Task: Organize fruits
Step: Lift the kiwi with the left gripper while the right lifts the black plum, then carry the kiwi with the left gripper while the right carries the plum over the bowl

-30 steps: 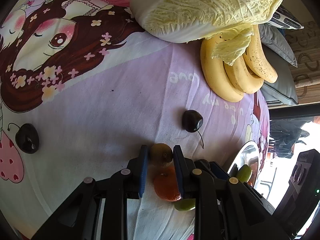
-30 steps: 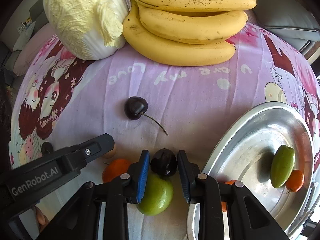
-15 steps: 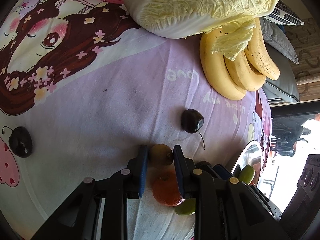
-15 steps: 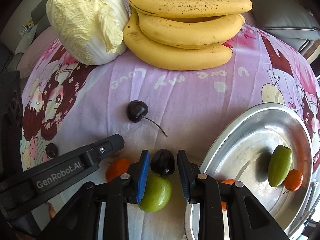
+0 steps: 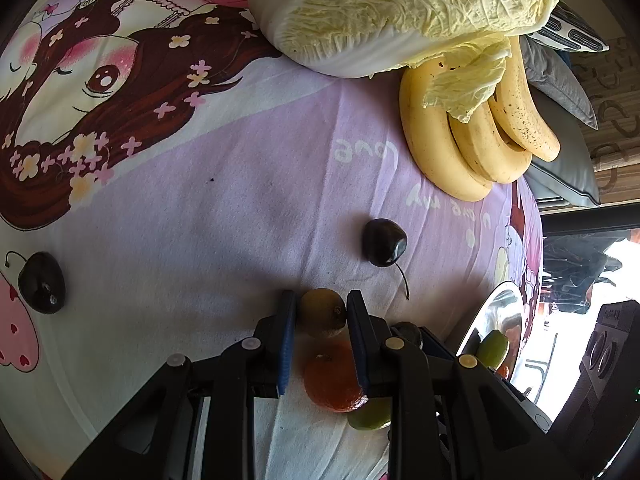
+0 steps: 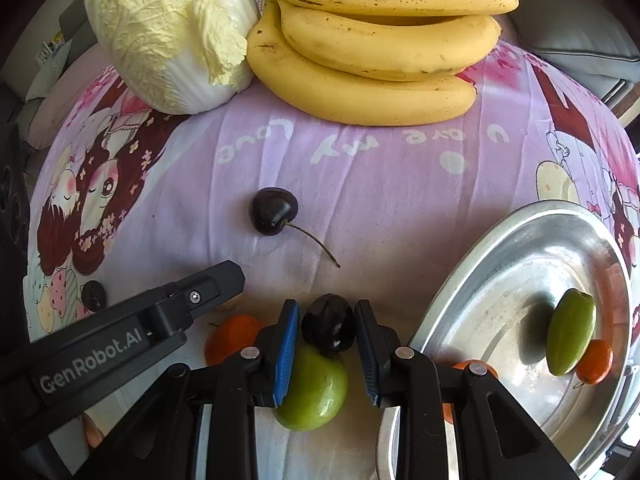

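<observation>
My left gripper (image 5: 322, 308) is shut on a small brownish-yellow fruit (image 5: 323, 313), just above the cloth. An orange (image 5: 334, 376) and a green fruit (image 5: 370, 416) lie under it. My right gripper (image 6: 327, 320) is shut on a dark cherry (image 6: 328, 323) above a green apple (image 6: 314, 390). Another orange (image 6: 232, 336) sits left of it. A loose cherry with a stem (image 6: 273, 210) lies on the cloth ahead, also in the left wrist view (image 5: 384, 242). A third cherry (image 5: 41, 282) lies far left.
A steel plate (image 6: 492, 320) at the right holds a green fruit (image 6: 570, 332) and small oranges (image 6: 596, 368). Bananas (image 6: 372, 52) and a napa cabbage (image 6: 168, 32) lie at the back. Grey cushions (image 6: 576, 28) lie behind. The left gripper's arm (image 6: 120, 332) crosses the right wrist view.
Both grippers have moved slightly with their fruits held. The left gripper's arm has shifted a little rightward in the right wrist view. The loose fruits have not moved.
</observation>
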A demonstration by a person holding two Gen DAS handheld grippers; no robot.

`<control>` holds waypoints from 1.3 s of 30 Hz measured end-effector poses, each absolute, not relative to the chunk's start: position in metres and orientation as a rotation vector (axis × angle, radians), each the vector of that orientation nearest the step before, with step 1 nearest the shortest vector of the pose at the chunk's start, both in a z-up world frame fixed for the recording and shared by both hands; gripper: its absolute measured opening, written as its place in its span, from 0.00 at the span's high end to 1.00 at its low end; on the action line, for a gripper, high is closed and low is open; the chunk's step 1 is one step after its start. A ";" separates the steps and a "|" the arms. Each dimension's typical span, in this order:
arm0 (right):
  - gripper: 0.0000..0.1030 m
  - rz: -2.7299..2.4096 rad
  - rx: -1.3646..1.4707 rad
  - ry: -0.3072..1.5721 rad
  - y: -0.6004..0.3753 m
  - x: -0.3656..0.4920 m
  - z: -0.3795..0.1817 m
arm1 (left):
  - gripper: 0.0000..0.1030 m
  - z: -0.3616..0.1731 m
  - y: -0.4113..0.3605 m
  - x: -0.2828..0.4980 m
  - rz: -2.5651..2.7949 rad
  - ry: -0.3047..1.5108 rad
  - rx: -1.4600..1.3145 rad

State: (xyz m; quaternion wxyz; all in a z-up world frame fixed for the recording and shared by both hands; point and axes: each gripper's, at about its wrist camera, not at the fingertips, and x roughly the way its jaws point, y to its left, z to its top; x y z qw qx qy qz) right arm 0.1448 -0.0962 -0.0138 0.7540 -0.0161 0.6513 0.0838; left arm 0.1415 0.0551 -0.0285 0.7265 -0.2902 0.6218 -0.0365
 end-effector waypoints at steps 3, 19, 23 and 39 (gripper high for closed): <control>0.71 0.183 -0.040 1.421 -0.095 0.145 -0.015 | 0.74 -0.029 0.055 0.142 -0.081 1.371 -0.639; 0.71 0.195 0.005 1.342 -0.112 0.138 0.025 | 0.74 -0.008 0.048 0.140 -0.119 1.327 -0.613; 0.71 0.207 0.015 1.339 -0.116 0.135 0.031 | 0.74 -0.001 0.048 0.139 -0.118 1.311 -0.613; 0.72 0.092 0.090 1.312 -0.182 0.130 0.057 | 0.74 0.032 0.004 0.130 -0.232 1.263 -0.487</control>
